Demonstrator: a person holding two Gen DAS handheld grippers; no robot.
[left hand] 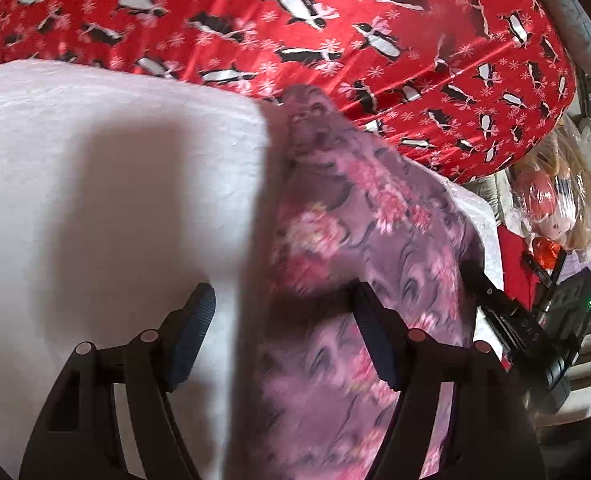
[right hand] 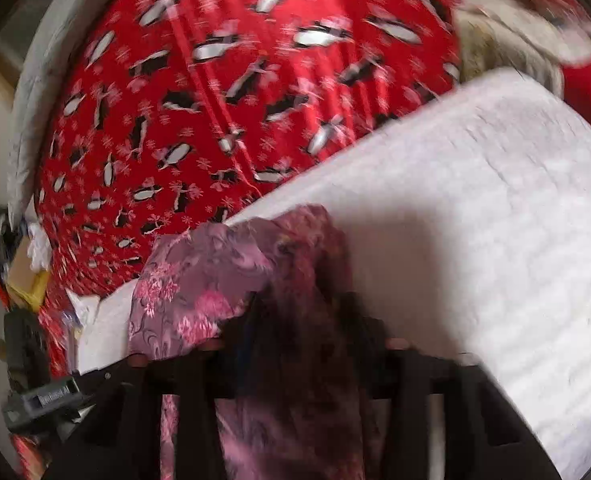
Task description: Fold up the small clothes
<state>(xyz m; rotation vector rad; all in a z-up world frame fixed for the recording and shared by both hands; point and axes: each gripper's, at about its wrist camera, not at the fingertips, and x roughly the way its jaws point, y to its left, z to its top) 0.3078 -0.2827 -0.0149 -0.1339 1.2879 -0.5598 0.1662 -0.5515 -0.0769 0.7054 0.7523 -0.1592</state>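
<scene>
A purple garment with pink flowers (left hand: 355, 208) lies bunched on a white quilted mat (left hand: 95, 160). My left gripper (left hand: 285, 332) hovers open just above it. Its left finger is over bare mat and its right finger over the cloth, and nothing is pinched. The right wrist view is blurred: the same garment (right hand: 199, 276) drapes up into my right gripper (right hand: 303, 320), whose dark fingers are shut on a fold of it. The mat (right hand: 475, 200) stretches away to the right there. The right tool's black body (left hand: 511, 320) shows at the garment's right edge.
A red blanket with penguins (left hand: 295, 20) covers the bed behind the mat (right hand: 215, 100). A doll in a plastic bag (left hand: 551, 208) sits off the mat's right end. Small clutter and a cardboard box (right hand: 27, 280) lie at the left in the right wrist view.
</scene>
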